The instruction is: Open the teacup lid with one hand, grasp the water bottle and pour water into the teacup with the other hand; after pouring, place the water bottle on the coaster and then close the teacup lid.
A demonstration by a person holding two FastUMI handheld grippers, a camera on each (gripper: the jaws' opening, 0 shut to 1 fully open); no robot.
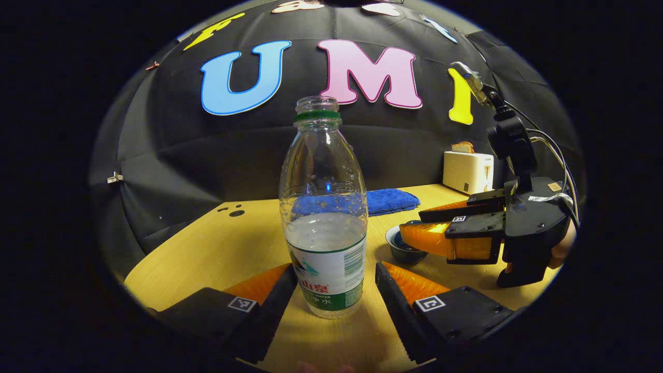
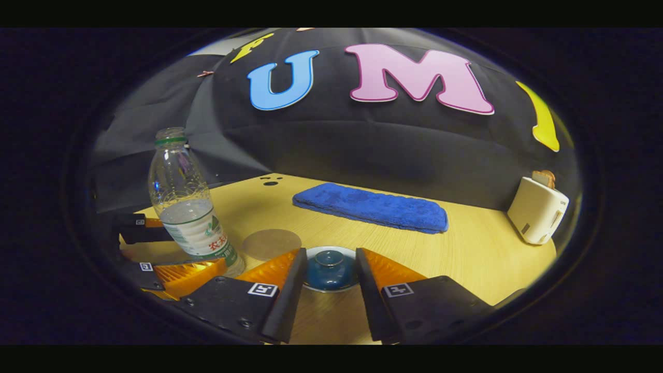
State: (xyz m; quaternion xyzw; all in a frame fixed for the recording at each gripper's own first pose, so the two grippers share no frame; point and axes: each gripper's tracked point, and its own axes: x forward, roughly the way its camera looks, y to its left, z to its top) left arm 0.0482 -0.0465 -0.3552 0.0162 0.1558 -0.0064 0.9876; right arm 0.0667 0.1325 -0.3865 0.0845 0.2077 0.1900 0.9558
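A clear, uncapped water bottle (image 1: 325, 228) with a green neck ring stands upright on the wooden table, about half full. My left gripper (image 1: 335, 269) is open around its lower body, one finger close to the label and a small gap at the other. In the right gripper view the bottle (image 2: 189, 217) and left gripper (image 2: 197, 248) stand at the left. A round brown coaster (image 2: 272, 243) lies bare just right of the bottle. The teacup (image 2: 330, 269) has its blue lid on. My right gripper (image 2: 330, 254) is open with a finger on each side of the lid. The left gripper view shows the right gripper (image 1: 412, 225) over the teacup (image 1: 401, 251).
A folded blue towel (image 2: 370, 207) lies across the back of the table (image 2: 466, 254). A white toaster (image 2: 537, 215) holding a slice of toast stands at the far right. Small dark holes (image 2: 270, 182) mark the tabletop near the back wall.
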